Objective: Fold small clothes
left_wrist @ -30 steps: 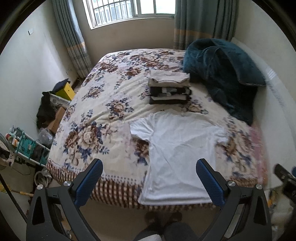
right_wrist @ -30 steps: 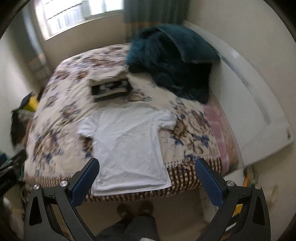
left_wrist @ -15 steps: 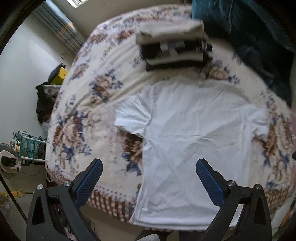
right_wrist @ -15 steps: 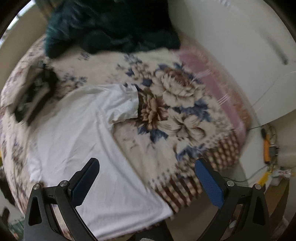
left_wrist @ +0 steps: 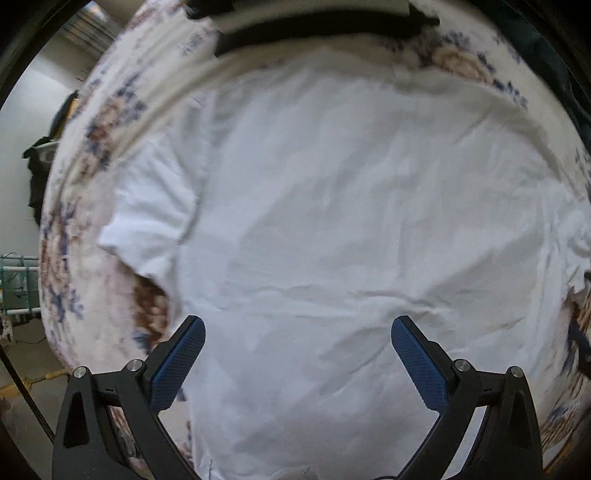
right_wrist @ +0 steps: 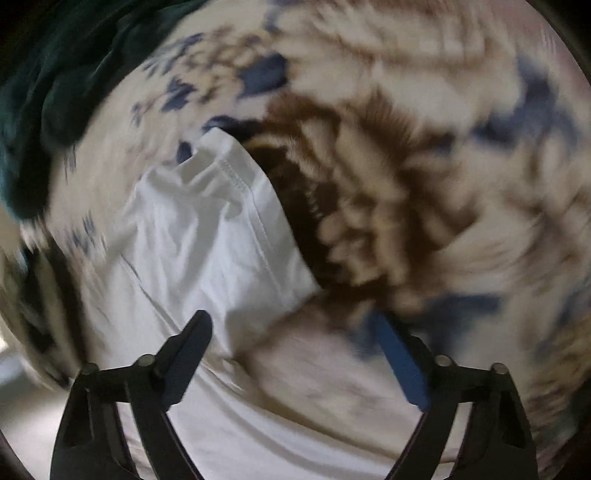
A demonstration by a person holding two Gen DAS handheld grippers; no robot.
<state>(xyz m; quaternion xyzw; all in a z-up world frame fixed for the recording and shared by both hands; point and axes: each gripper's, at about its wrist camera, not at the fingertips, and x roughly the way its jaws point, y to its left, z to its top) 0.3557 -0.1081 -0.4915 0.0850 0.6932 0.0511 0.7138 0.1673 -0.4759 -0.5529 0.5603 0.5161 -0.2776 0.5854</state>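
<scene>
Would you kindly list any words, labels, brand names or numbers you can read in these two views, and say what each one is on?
None can be read.
The white T-shirt shows no print or tag in either view.
The floral bedspread carries only a pattern.
The stack of folded clothes is blurred and cut off by the frame edge; any marking there is unreadable.
The clutter beside the bed is too small to tell.

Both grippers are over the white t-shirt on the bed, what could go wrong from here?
1. The right gripper, jaws closing with nothing pinched yet, sits at the sleeve edge; it may also catch the floral bedspread.
2. The left gripper is open over the white t-shirt body, not an edge; gripping there would likely bunch the fabric.
3. The folded stack lies close beyond the collar and could get knocked.
</scene>
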